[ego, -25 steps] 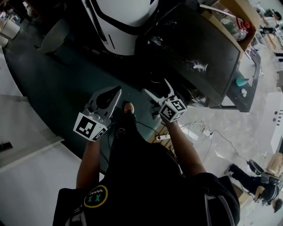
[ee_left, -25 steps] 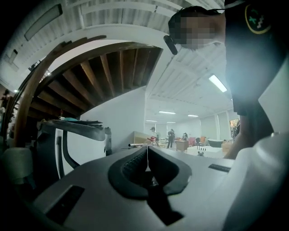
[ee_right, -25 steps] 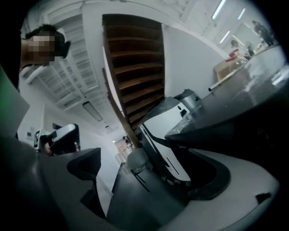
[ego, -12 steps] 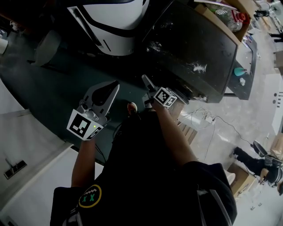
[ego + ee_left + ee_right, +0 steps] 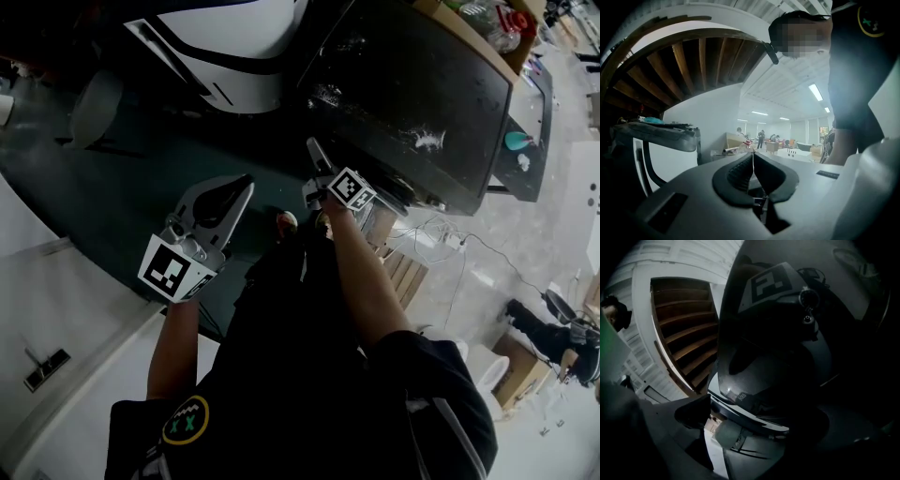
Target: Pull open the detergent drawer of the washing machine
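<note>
A glossy black machine (image 5: 412, 84) fills the upper right of the head view. In the right gripper view its dark front (image 5: 773, 366) is close ahead, with a small lit display (image 5: 736, 395) and a pale strip (image 5: 740, 439) beneath it. My right gripper (image 5: 313, 152) points at the machine's near left edge. Its jaws are closing, and nothing shows between them. Only its left finger (image 5: 691, 413) is visible; the other is lost in the dark. My left gripper (image 5: 230, 192) hangs to the left over the dark floor, shut and empty, its pads (image 5: 740, 171) meeting.
A white appliance with black stripes (image 5: 225, 47) stands at the top of the head view, left of the black machine. A power strip and cables (image 5: 450, 242) lie on the pale floor to the right. A white wall panel (image 5: 56, 309) runs along the lower left.
My right gripper has moved up the picture to the black machine's edge and rolled, its jaws narrowing. The left gripper has shifted slightly and stays shut.
</note>
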`<action>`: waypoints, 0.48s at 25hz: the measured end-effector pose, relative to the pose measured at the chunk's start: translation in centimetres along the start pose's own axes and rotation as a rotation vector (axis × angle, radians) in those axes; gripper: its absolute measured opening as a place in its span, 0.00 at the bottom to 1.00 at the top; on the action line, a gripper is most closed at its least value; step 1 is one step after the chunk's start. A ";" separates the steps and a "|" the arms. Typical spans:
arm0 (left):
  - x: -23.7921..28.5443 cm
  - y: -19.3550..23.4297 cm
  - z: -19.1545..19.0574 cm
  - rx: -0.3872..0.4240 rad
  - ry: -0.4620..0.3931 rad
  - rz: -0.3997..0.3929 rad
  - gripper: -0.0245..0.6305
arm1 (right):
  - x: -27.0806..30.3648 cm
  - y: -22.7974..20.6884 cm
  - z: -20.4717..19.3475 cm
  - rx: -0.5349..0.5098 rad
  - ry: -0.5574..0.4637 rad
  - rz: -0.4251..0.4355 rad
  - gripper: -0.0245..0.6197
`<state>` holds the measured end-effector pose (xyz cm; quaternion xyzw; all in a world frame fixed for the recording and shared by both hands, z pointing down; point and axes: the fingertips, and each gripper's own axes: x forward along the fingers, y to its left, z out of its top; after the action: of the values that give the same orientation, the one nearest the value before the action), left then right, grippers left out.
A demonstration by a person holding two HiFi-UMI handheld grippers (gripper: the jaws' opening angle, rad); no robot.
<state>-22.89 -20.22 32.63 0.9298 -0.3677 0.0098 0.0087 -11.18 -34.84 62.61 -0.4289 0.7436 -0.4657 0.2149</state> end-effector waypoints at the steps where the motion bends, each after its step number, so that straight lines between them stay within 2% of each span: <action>1: 0.3 0.1 -0.2 -0.001 0.007 -0.004 0.07 | 0.2 -0.1 0.1 0.007 -0.006 0.013 0.84; 8: 3.3 0.6 -2.2 -0.017 0.021 -0.047 0.07 | 0.8 -0.2 0.0 0.024 0.019 0.143 0.67; 10: 4.2 0.8 -2.7 -0.023 0.023 -0.061 0.07 | 0.7 -0.2 0.0 0.048 0.016 0.182 0.67; 12: 4.7 0.7 -3.2 -0.027 0.029 -0.076 0.07 | 0.5 0.0 0.1 0.031 0.027 0.218 0.67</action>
<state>-20.02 -23.87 35.91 0.9427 -0.3319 0.0182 0.0270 -11.41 -35.25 62.59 -0.3357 0.7815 -0.4567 0.2608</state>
